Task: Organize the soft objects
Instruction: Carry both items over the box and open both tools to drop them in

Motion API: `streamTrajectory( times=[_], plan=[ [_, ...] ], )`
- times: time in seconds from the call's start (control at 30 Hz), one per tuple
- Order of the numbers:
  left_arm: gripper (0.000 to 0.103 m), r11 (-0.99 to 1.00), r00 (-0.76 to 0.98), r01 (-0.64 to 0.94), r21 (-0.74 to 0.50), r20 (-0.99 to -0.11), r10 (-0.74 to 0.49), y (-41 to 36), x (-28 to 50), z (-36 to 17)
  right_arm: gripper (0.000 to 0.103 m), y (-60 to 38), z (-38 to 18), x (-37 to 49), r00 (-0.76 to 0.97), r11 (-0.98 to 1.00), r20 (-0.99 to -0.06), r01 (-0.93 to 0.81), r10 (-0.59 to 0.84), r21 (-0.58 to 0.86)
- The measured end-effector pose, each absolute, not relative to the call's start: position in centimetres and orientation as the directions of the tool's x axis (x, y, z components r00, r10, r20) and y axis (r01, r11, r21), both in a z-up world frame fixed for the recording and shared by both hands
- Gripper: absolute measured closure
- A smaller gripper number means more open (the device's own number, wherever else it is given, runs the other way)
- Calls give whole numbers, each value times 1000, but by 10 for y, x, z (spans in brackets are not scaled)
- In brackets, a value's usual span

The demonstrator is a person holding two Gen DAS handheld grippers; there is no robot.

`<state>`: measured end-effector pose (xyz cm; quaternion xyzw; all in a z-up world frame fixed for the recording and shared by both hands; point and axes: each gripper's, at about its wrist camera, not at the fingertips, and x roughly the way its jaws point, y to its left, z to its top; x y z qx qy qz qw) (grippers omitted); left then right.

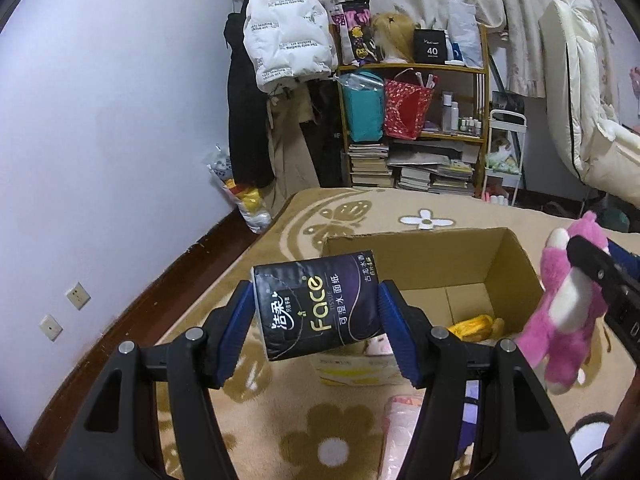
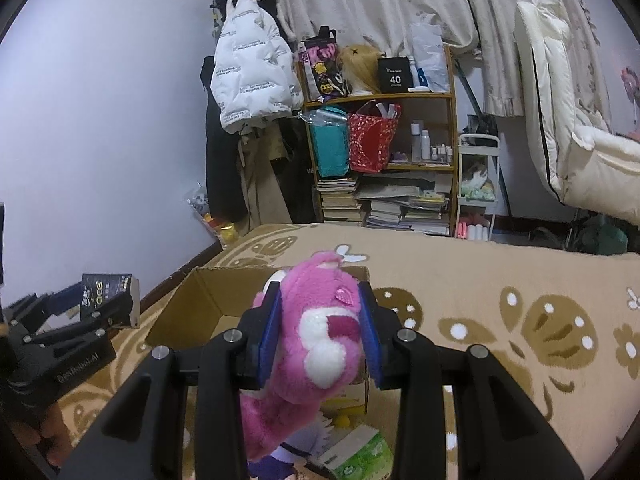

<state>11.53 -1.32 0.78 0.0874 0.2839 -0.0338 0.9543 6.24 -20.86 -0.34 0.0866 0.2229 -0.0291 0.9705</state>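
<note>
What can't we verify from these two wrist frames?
- Box contents: left view shows only something yellow; the tissue pack and near wall hide the rest.
- Box interior, right view: blocked by the pink plush.
- Green pack: cut off by the bottom edge.
- Shelf bottles: too small.

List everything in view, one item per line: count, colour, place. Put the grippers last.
Black "Face" tissue pack: one, black, held above the carpet by the box's near-left corner.
Pink plush bear: one, pink and white, held by the box's right side.
Open cardboard box: one, brown, on the carpet.
Yellow soft item: one, inside the box.
Green tissue pack: one, on the carpet.
Floral carpet: one, beige-brown.
Wooden shelf: one, against the curtain.
White puffer jacket: one, hanging.
Left gripper: shut on the pack.
Right gripper: shut on the bear.
</note>
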Motion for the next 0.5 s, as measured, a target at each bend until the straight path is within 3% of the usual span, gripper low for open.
streamTrajectory(
  times=[0.5],
  plan=[
    [41, 980, 837, 144, 138, -546, -46, -22, 154, 3, 64, -202, -6, 99, 908, 989, -418, 76, -17, 124]
  ],
)
